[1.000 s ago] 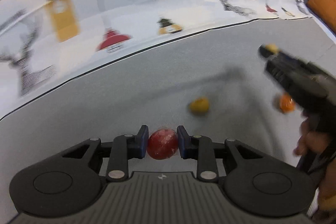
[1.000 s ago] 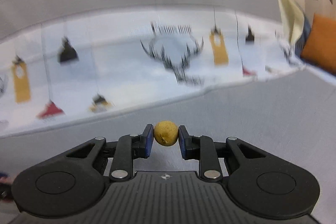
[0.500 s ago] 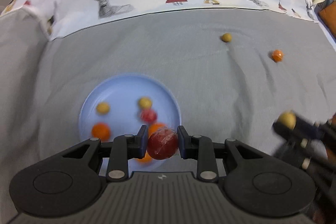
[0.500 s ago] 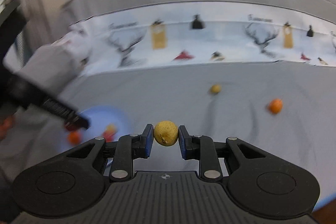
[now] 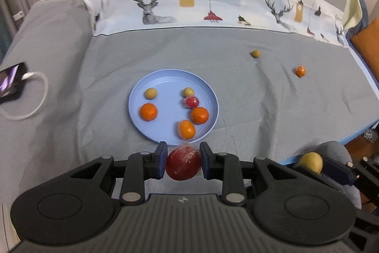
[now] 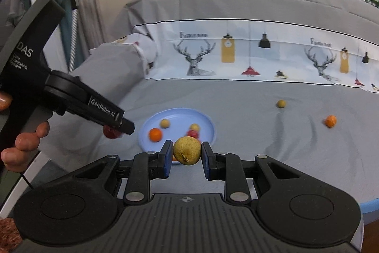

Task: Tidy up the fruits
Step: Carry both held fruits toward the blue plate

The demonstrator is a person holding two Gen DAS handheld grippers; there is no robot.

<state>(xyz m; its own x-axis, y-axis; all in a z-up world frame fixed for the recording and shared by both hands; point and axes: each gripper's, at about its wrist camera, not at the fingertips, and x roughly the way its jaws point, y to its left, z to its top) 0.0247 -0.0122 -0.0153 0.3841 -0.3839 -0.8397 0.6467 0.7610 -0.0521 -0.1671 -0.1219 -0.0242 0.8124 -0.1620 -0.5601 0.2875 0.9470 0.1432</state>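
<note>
Two fruits are in our grip at once, one per hand, because carrying both together saves a trip to the plate (image 5: 210,96). Our left gripper (image 5: 182,161) is clamped on a red fruit (image 5: 183,165), its blue pads pressing both sides across the middle, so the round thing cannot roll out. It hangs just short of the plate's near rim, pointed steeply down at the grey cloth (image 5: 272,110). Our right gripper (image 6: 187,159) is closed on a yellow-brown fruit (image 6: 187,150), held the same way, and it looks across the cloth toward the plate from further back and to the right.

Six fruits already lie on the plate: three oranges, two small yellowish ones and a small red one. We judge the plate to be the collecting spot, which is why both hands face it.

Two fruits are still loose on the cloth, well apart from the plate to the right: a small yellowish one (image 5: 255,53) and an orange one (image 5: 300,71). A phone (image 5: 10,82) with a white cable lies on the left, clear of our way.

We judge the next step to be bringing each gripper over a bare part of the plate before letting go.
</note>
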